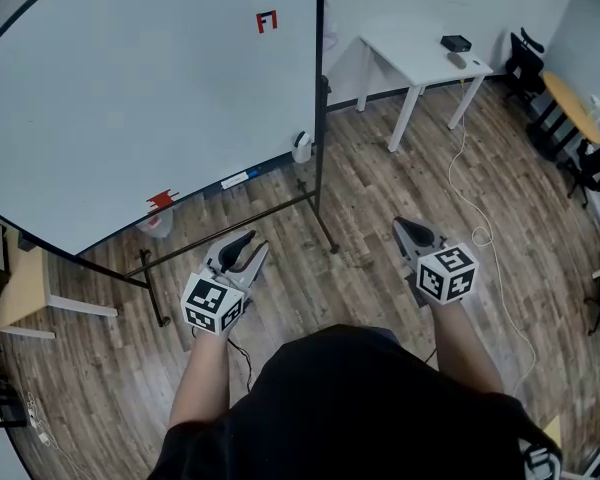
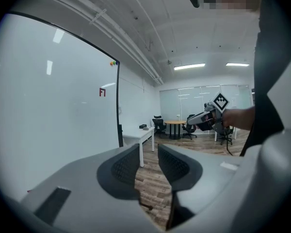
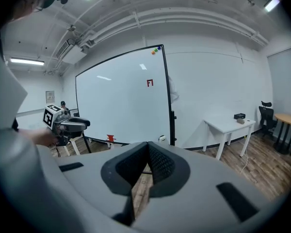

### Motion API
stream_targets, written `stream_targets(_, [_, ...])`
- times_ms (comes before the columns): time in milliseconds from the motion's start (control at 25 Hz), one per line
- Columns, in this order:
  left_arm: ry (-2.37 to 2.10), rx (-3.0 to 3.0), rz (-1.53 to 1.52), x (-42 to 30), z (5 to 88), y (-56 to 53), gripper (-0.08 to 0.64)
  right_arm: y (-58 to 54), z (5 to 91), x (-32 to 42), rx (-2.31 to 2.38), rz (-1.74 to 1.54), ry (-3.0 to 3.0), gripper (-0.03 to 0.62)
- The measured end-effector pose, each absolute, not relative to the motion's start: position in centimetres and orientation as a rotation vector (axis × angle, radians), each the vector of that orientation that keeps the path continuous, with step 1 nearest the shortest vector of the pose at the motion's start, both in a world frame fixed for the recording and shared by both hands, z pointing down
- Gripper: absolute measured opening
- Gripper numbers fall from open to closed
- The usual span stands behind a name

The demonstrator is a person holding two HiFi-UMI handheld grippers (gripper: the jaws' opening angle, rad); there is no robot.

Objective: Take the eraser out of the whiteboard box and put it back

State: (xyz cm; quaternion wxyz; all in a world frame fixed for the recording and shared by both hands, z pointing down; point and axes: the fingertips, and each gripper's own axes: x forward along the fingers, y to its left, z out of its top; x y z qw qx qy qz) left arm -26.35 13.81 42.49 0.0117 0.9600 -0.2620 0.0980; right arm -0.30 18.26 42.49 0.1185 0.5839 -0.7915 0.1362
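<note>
Layout seen from above. A large white rectangular whiteboard on a black metal stand (image 1: 130, 98) fills the upper left. A small red object (image 1: 161, 201) sits at its lower edge, and a small white container (image 1: 302, 148) at its lower right corner. To the right, by the wall, stands a white rectangular table (image 1: 420, 53) bearing a small black box (image 1: 456, 42). A round wooden table (image 1: 572, 106) lies at far right. The left gripper (image 1: 258, 241) is before the stand, with the right gripper (image 1: 400, 224) to its right, well apart.
</note>
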Motion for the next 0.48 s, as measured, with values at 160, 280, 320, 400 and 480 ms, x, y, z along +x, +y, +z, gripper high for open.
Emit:
stream_targets(160, [-0.801,2.991,0.31,-26.1,42.6,13.3,0.127,17.8,42.3,-0.1,1.717,0.393,-2.306,-0.005])
stream_targets(280, [-0.789,2.988,0.323,-25.8,43.0,12.8,0.127,17.2,42.5,0.2,1.717,0.397,-2.304,-0.006])
stream_targets(320, [-0.787,2.987,0.326,-25.6,43.0,12.6,0.127,17.1,42.6,0.4,1.717,0.401,-2.302,-0.005])
stream_targets(400, [-0.788,2.983,0.331,-25.2,43.1,11.9,0.127,16.6,42.9,0.9,1.72,0.411,-2.299,-0.005])
stream_targets(480, [-0.791,2.981,0.332,-24.7,43.2,11.0,0.127,15.8,43.2,1.6,1.722,0.417,-2.298,-0.005])
